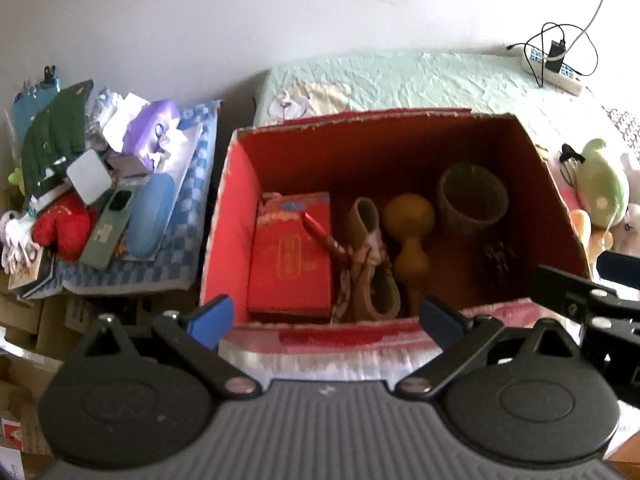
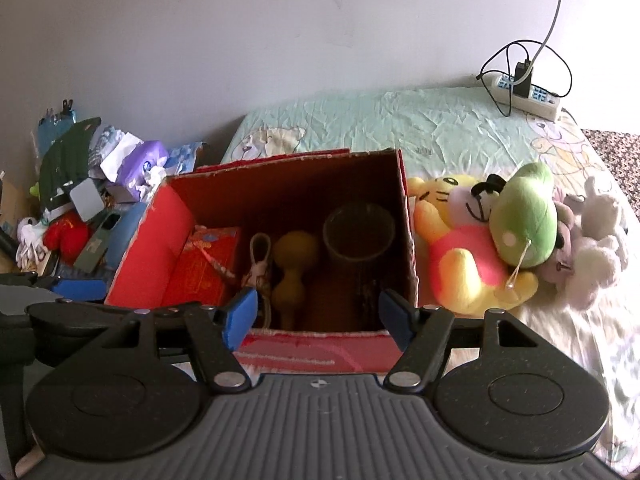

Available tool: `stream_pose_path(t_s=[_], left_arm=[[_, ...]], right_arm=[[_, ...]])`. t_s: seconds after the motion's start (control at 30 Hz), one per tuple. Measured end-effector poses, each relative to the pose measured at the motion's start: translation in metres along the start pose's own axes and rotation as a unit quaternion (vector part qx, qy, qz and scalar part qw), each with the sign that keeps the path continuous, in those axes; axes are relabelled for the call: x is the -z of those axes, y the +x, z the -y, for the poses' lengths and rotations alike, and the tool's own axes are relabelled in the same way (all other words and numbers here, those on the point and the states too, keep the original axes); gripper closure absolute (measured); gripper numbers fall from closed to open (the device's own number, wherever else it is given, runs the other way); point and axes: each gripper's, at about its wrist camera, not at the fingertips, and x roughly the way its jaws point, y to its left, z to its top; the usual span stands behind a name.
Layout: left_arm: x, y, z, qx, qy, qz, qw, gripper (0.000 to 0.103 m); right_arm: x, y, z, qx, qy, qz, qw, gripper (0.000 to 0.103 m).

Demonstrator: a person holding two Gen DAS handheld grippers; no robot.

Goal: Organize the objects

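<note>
My left gripper (image 1: pixel 326 316) and right gripper (image 2: pixel 318 316) both hang spread and empty before the red cardboard box (image 1: pixel 400 128) at frame centre. Its shadowed floor holds a gourd (image 1: pixel 408 236), a round cup (image 1: pixel 472 198), perhaps beads. Plush toys (image 2: pixel 492 236) lie right.

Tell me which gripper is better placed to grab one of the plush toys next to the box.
Right. The plush toys lie on the bed just right of the red box, near the open, empty right gripper. The left gripper, also open, faces the box, and sees the toys only at its far edge.
</note>
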Motion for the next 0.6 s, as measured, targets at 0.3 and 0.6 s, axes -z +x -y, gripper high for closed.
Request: stream_pose_path(t_s=[0.3, 0.6], left_arm=[[-0.010, 0.011, 0.000, 0.002, 0.003, 0.007, 1.0000, 0.004], [-0.016, 0.026, 0.005, 0.019, 0.023, -0.004, 0.9995, 0.004]], right_arm=[[-0.010, 0.010, 0.001, 0.015, -0.004, 0.014, 1.000, 0.033], [-0.016, 0.021, 0.007, 0.021, 0.004, 0.005, 1.000, 0.033]])
